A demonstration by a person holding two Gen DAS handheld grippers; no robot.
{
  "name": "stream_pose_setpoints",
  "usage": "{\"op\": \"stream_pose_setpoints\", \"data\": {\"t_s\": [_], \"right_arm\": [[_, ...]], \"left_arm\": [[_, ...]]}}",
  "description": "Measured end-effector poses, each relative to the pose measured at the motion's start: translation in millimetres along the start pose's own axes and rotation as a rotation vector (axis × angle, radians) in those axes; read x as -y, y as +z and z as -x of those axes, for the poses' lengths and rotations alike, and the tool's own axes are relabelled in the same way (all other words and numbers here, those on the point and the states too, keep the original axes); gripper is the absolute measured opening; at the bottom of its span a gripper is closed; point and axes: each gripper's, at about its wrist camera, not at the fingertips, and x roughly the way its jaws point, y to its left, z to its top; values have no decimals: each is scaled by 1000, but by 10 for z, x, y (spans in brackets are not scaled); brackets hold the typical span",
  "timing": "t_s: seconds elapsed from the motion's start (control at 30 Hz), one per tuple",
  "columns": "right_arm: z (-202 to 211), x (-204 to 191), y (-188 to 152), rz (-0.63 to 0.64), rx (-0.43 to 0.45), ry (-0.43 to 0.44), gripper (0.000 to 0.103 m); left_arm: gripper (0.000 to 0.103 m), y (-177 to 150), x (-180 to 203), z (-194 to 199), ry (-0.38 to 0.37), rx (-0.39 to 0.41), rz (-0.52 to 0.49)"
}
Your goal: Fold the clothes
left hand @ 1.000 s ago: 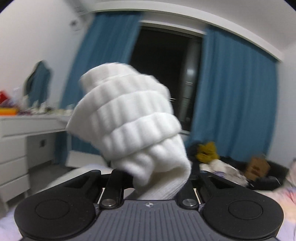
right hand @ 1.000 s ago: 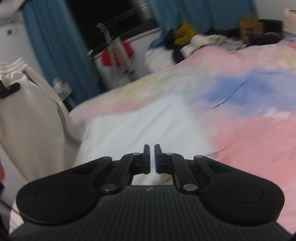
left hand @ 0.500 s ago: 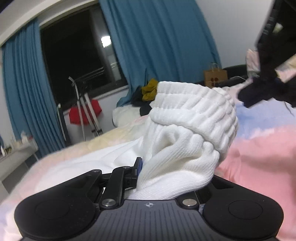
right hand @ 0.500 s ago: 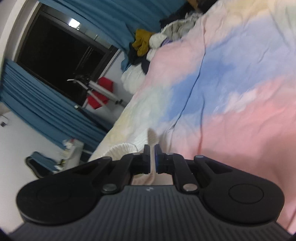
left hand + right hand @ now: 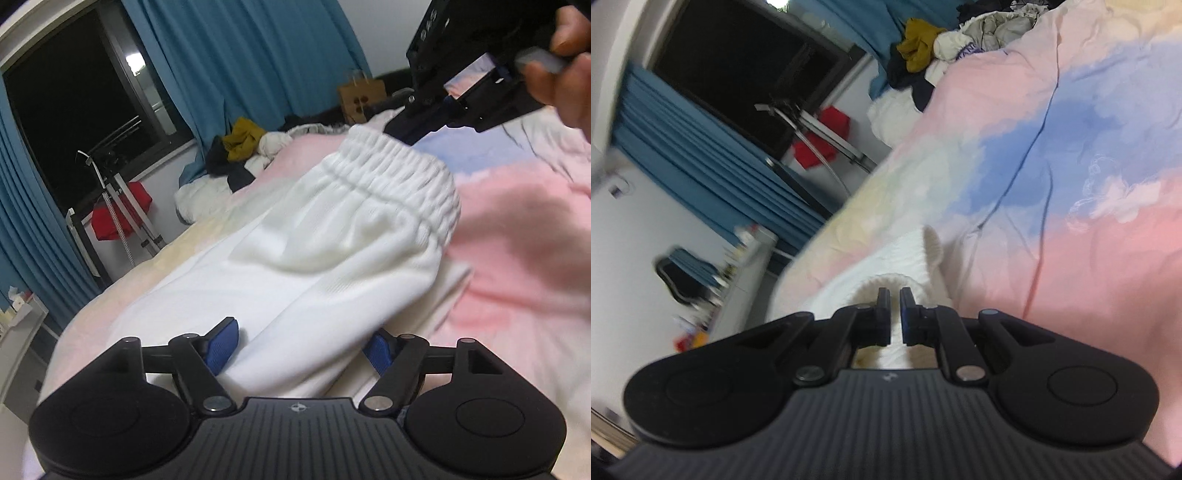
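Observation:
A white knit garment (image 5: 332,240) with a ruffled elastic waistband (image 5: 391,173) lies stretched out on the pastel bed cover (image 5: 517,258). My left gripper (image 5: 301,347) sits low over its near end. The jaws are opening, the cloth lies between the blue pads (image 5: 221,343), and they do not press on it. My right gripper (image 5: 894,314) is shut with nothing pinched, and the white garment (image 5: 886,258) lies just beyond its tips. In the left wrist view the right gripper (image 5: 402,133), held by a hand (image 5: 569,74), hovers at the waistband's far corner.
A pile of clothes (image 5: 243,147) lies at the bed's far end beside a brown paper bag (image 5: 362,96). A drying rack with red cloth (image 5: 118,210) stands by the dark window and blue curtains (image 5: 240,55). The bed's left edge drops toward white drawers (image 5: 18,332).
The left gripper came down from mid-air to the bed with the bunched garment, which now lies spread out, and its jaws have parted. The right gripper rolled and moved in to the waistband.

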Motion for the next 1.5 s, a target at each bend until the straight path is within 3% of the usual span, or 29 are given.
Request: {"op": "stream_pose_setpoints", "data": {"t_s": [0.17, 0.23, 0.43, 0.63, 0.73, 0.87, 0.93, 1.07, 1.17, 1.4, 1.43, 1.5], "right_arm": [[-264, 57, 87, 45, -56, -41, 9], [-371, 96, 110, 30, -36, -24, 9], [-591, 133, 147, 19, -29, 96, 8], [-717, -19, 149, 100, -30, 116, 3], [-636, -93, 178, 105, 24, 122, 3], [-334, -140, 291, 76, 229, 162, 3], [-265, -43, 389, 41, 275, 150, 3], [-400, 335, 385, -78, 224, 106, 3], [-478, 406, 303, -98, 153, 71, 3], [-198, 96, 182, 7, 126, 87, 9], [-169, 59, 160, 23, 119, 72, 13], [-176, 27, 102, 43, 83, 29, 37]], "left_arm": [[74, -404, -48, 310, 9, -2, -3], [74, -507, -73, 341, 9, 0, 9], [74, -567, -84, 385, -10, 6, 75], [74, -532, -22, 423, -16, 20, 116], [74, -495, -56, 413, -13, 40, 127], [74, -487, -79, 412, -20, 50, 151], [74, -509, -57, 384, -26, 33, 153], [76, -532, 7, 312, -23, 13, 125], [76, -504, -9, 297, -23, 12, 141], [76, -494, -58, 379, -30, 28, 153], [76, -494, -62, 390, -31, 30, 155], [76, -498, -70, 414, -33, 33, 152]]}}
